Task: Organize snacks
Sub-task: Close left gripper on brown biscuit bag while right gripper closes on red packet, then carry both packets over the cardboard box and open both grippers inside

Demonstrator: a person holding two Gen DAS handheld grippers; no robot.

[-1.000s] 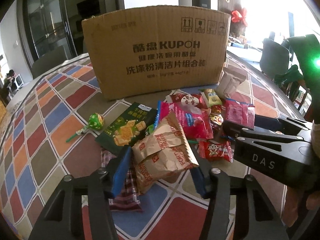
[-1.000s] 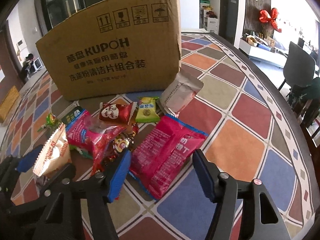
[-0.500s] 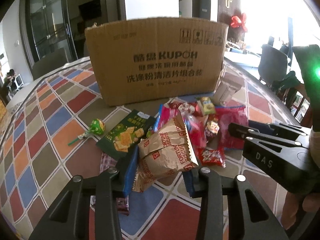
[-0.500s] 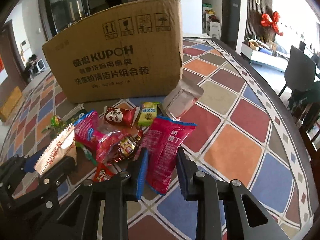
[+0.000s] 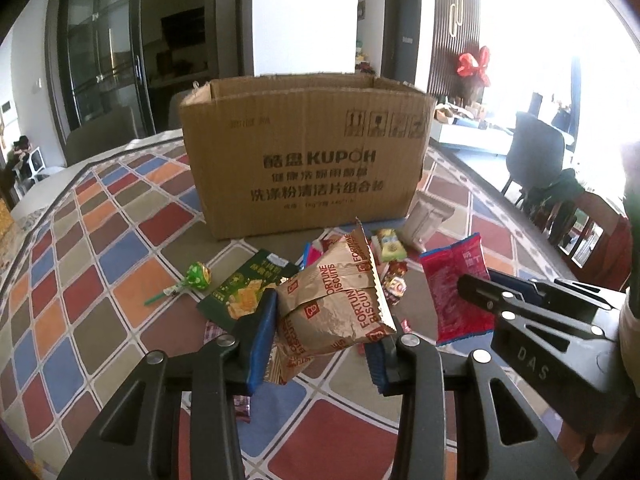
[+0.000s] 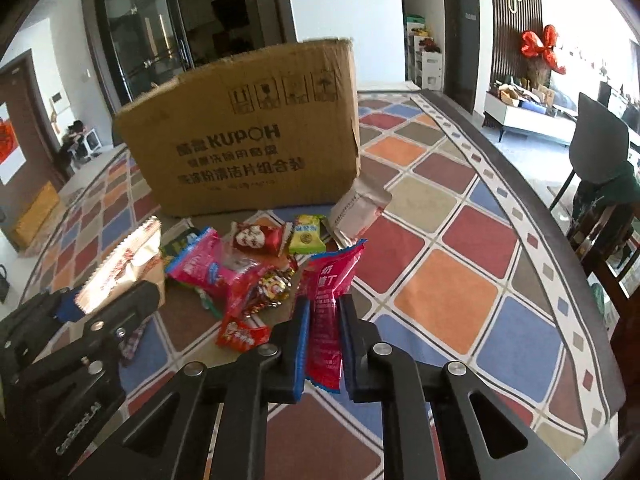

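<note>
The left gripper (image 5: 320, 340) has its fingers squeezed on a tan biscuit bag (image 5: 336, 304), held up off the worktop (image 5: 100, 280). The right gripper (image 6: 324, 344) has its fingers pinched tight on a red snack pack (image 6: 328, 312) that stands tall between them. The open cardboard box (image 5: 304, 160) sits straight ahead of both, past the pile of loose snacks (image 6: 240, 276). The box wall is high, so both bags probably must go up and forward to drop inside.
</note>
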